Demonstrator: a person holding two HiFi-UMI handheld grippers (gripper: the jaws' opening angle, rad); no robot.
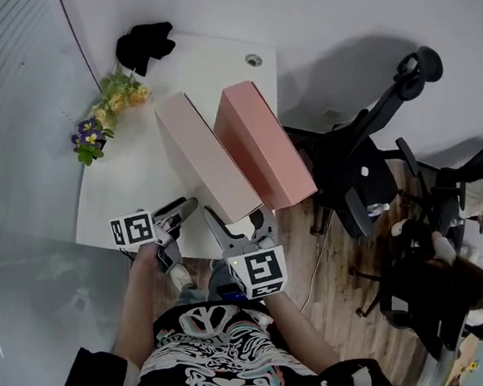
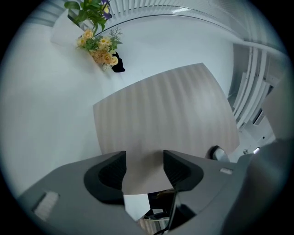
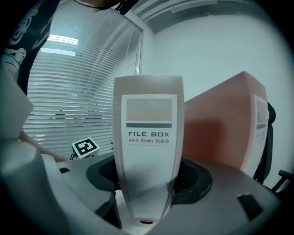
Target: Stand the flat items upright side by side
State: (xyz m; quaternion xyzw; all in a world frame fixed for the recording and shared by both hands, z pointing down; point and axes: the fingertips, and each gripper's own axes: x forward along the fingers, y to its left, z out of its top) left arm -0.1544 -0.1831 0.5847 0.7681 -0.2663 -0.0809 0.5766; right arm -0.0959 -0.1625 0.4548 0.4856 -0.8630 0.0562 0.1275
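Two file boxes stand side by side on the white table (image 1: pixel 117 198): a pale beige one (image 1: pixel 202 156) and a pink one (image 1: pixel 266 142) to its right. In the right gripper view the beige box's labelled spine (image 3: pixel 148 137) fills the gap of my right gripper (image 3: pixel 149 176), and both pads touch its sides; the pink box (image 3: pixel 225 124) rises close beside it. My left gripper (image 1: pixel 182 211) is at the beige box's left face near the table's front edge. In the left gripper view, that broad face (image 2: pixel 165 114) lies ahead of the open left gripper (image 2: pixel 144 167).
Artificial flowers (image 1: pixel 106 117) lie along the table's left edge, and a black object (image 1: pixel 145 43) sits at its far left corner. Office chairs (image 1: pixel 358 177) and seated people are on the wooden floor to the right. Window blinds run along the left.
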